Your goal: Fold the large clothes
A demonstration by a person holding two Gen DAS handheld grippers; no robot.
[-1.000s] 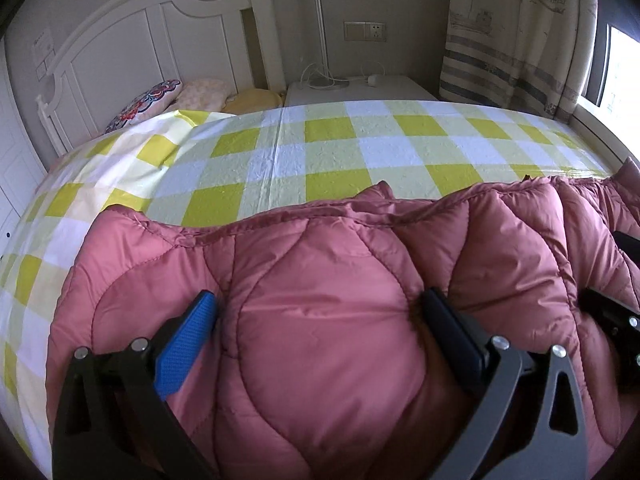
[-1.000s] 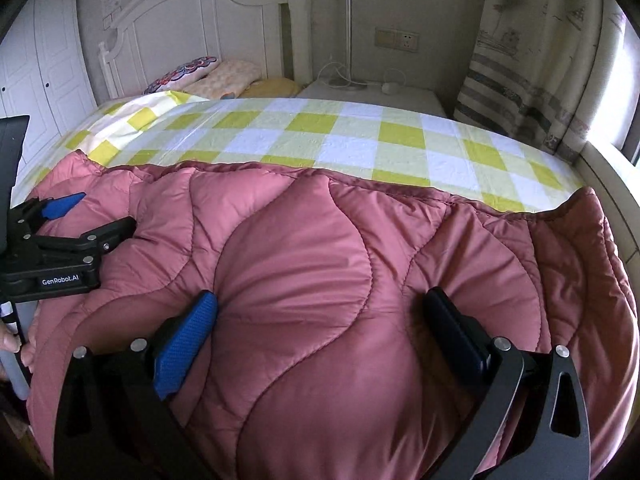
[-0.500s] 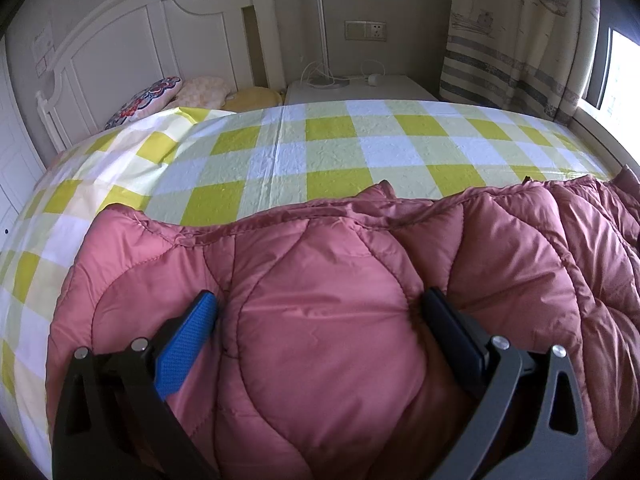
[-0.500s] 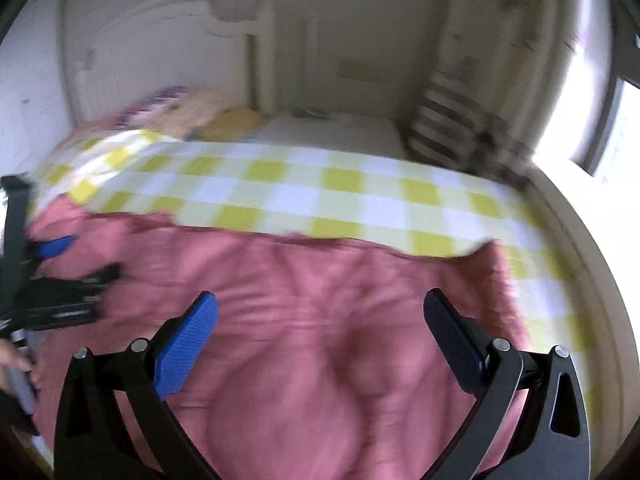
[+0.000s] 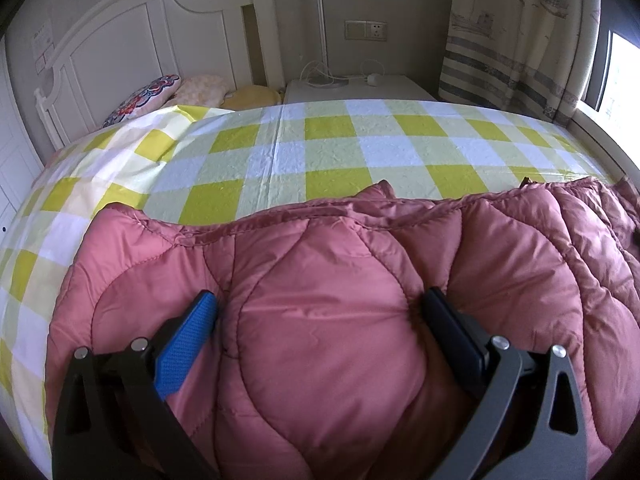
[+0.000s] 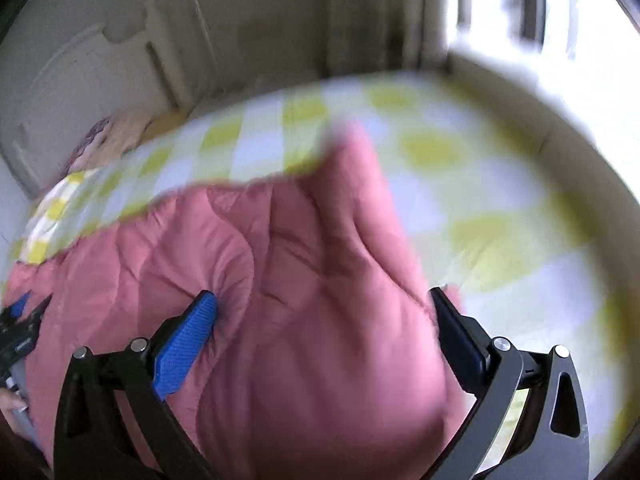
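Observation:
A thick pink quilted cover (image 5: 320, 264) lies across the near half of the bed. My left gripper (image 5: 320, 304) is open, its fingers pressed down into the padding near the left end, with a puff of quilt bulging between them. In the blurred right wrist view, my right gripper (image 6: 324, 304) is open too, straddling the bunched right end of the pink cover (image 6: 320, 240). That end's corner stands up over the sheet. The left gripper (image 6: 20, 320) shows at that view's left edge, held by a hand (image 6: 8, 404).
The bed has a yellow-and-white checked sheet (image 5: 340, 152), bare beyond the cover and to its right (image 6: 500, 208). A white headboard (image 5: 132, 40) and pillows (image 5: 148, 92) are at the far left. A nightstand (image 5: 352, 88), a curtain (image 5: 512, 32) and a bright window (image 6: 560, 20) line the far side.
The right gripper swung fast to the quilt's right end, which is now bunched up and raised between its fingers. It has left the left wrist view. The left gripper stayed put.

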